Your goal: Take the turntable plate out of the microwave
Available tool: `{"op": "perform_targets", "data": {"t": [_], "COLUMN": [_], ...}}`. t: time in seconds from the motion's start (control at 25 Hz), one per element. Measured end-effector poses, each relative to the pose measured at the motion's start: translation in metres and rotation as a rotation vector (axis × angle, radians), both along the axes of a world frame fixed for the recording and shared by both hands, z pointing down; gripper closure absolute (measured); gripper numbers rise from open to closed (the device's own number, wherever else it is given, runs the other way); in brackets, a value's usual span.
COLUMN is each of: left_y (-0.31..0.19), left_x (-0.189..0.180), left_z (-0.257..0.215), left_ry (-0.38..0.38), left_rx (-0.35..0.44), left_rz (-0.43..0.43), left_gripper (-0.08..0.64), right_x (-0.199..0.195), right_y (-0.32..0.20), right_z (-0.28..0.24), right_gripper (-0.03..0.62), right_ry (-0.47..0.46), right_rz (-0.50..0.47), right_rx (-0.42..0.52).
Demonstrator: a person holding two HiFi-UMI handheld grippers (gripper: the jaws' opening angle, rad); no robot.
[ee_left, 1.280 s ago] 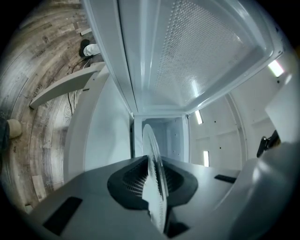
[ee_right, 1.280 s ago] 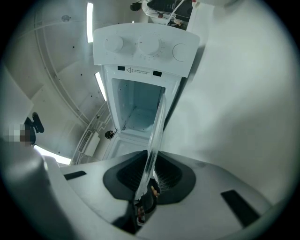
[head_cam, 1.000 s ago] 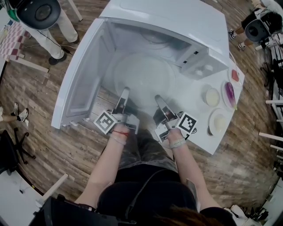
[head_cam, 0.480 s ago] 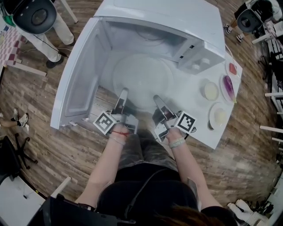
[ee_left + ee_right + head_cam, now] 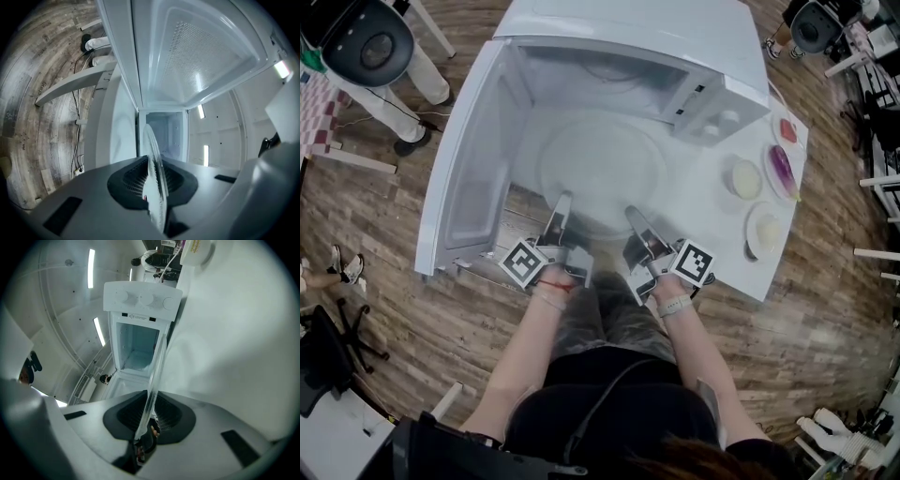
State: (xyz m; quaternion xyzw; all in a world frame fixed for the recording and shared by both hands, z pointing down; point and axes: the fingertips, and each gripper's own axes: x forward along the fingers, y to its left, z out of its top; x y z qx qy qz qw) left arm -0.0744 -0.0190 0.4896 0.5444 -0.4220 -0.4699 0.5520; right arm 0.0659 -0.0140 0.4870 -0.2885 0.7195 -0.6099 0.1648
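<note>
- Head view: a white microwave [image 5: 628, 37] is seen on a white table [image 5: 736, 267], its door [image 5: 473, 178] swung wide to the left, so the mouth of the cavity is left unobstructed toward the person
- The glass turntable plate [image 5: 602, 169] is seen lying flat on the cavity floor with its near rim at the front; a band of bare floor is left between its edge and each side wall
- The left gripper [image 5: 563, 200] and the right gripper [image 5: 630, 212] are set side by side on that near rim, apart from each other
- The control panel [image 5: 712, 117] is placed right of the cavity; small dishes [image 5: 747, 178] are laid on the table further right, well apart from the plate, and wooden floor [image 5: 412, 309] is seen around the table
- Left gripper view: the plate's rim [image 5: 154, 187] is shown edge-on and is clamped between the two jaws, with the open cavity ahead and the door's perforated window to one side
- Right gripper view: the rim [image 5: 151, 399] is likewise pinched between the jaws, and the knobs of the control panel are seen beside the cavity opening
</note>
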Motion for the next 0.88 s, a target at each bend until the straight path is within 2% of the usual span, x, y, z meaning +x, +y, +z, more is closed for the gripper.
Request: {"op": "perform_targets", "data": {"t": [0.44,0.88], "left_y": [0.019,0.023], "left_x": [0.006,0.027], "left_z": [0.014,0.021], "left_ry": [-0.01,0.0], "left_rx": [-0.028,-0.031], "left_rz": [0.064,0.124], "left_gripper": [0.523,0.523], "right_x": [0.006,0.026], "right_y": [0.028,0.04], "right_z": [0.013,0.021], "right_gripper": [0.532,0.531], "right_ry": [0.012,0.029], "right_rz": [0.063,0.124], "right_rx": [-0.033,-0.044]}}
